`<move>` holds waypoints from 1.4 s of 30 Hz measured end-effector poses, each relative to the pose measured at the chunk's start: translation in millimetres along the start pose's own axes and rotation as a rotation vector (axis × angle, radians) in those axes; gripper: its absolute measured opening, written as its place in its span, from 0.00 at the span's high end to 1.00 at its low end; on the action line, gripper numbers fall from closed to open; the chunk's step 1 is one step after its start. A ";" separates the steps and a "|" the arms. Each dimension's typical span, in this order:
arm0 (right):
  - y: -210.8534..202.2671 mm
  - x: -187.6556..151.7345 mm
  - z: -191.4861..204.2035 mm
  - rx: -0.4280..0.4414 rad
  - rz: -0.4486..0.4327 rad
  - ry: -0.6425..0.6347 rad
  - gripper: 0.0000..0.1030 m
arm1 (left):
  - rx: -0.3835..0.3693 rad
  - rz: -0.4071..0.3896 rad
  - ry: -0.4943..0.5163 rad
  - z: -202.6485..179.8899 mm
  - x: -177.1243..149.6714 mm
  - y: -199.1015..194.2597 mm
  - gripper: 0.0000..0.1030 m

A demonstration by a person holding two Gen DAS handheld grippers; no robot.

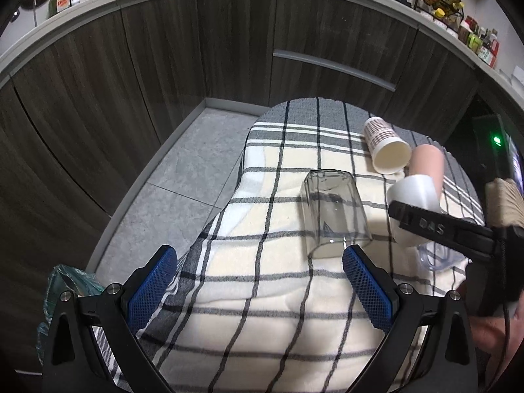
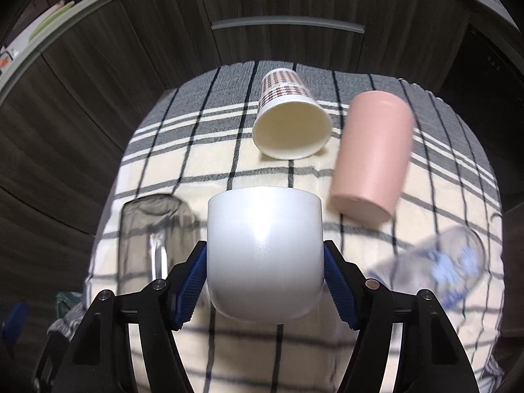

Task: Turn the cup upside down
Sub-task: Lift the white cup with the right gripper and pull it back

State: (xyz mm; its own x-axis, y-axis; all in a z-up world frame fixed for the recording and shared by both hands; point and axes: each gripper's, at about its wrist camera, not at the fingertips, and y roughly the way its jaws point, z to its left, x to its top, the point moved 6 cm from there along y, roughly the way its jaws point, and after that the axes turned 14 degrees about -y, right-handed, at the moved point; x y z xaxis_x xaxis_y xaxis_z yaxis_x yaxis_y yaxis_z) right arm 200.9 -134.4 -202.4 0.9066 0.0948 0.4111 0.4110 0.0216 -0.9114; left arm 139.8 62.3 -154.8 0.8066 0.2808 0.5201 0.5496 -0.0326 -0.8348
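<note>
The right claw (image 2: 265, 271) is clamping a smooth, glossy white cup (image 2: 263, 255) between its blue ribbed pads (image 2: 191, 290), one pad pressing each side of the rounded wall. The cup is sitting above the plaid cloth (image 2: 229, 163), with its wider end facing away from the camera; whether it is touching the cloth cannot be told. The left claw (image 1: 260, 290) is spreading wide and gripping nothing, its blue mesh-textured pads (image 1: 150, 290) hovering over the soft, wrinkled cloth covering the table.

Just ahead of the left claw, a clear glass tumbler (image 1: 334, 211) is standing mouth-down on the cloth. Farther back, a paper cup (image 2: 290, 121) with a brown dotted pattern is lying on its side, its pale interior showing nothing inside. Beside it a matte pink cylindrical cup (image 2: 373, 154) is tilting, blurred. A clear plastic cup (image 2: 435, 268) is lying at the right, also blurred.

The cloth is draping over the table's left edge toward a grey tiled floor (image 1: 183, 177), and dark wood-grain cabinets (image 1: 108, 91) are curving around behind.
</note>
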 end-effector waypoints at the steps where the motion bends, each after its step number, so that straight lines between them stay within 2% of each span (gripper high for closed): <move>1: -7.7 -4.7 1.3 0.007 -0.005 0.004 0.34 | -0.006 -0.004 -0.001 2.4 -2.2 -6.8 0.00; 8: -46.2 -62.3 11.3 0.049 0.001 0.046 0.34 | -0.021 -0.007 0.000 14.8 -27.3 -32.7 0.00; 13: -42.8 -109.0 14.1 0.062 0.044 0.103 0.34 | -0.011 0.015 0.018 22.4 -50.5 -35.2 0.00; 17: -34.9 -130.7 19.4 0.060 0.050 0.112 0.34 | 0.002 0.023 0.027 26.1 -66.1 -36.0 0.00; 25: -27.3 -137.5 22.1 0.069 0.033 0.113 0.33 | 0.019 -0.014 0.030 29.7 -69.8 -42.6 0.00; 28: -31.0 -137.3 21.2 0.080 0.024 0.118 0.20 | 0.010 -0.028 0.021 28.9 -68.6 -46.3 0.00; 36: -67.9 -130.5 7.9 0.060 -0.066 0.119 0.20 | -0.025 -0.065 0.050 8.9 -71.0 -56.2 0.00; 42: -114.9 -137.6 -22.0 -0.033 -0.162 0.096 0.20 | -0.066 -0.077 0.091 -20.6 -81.4 -56.2 0.00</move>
State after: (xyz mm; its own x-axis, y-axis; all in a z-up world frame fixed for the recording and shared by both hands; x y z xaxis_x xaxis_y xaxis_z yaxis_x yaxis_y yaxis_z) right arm 31.0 -171.8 -153.8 0.8326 -0.0028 0.5538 0.5538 -0.0039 -0.8326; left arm 47.7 21.5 -146.5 0.7764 0.1970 0.5987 0.6212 -0.0784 -0.7798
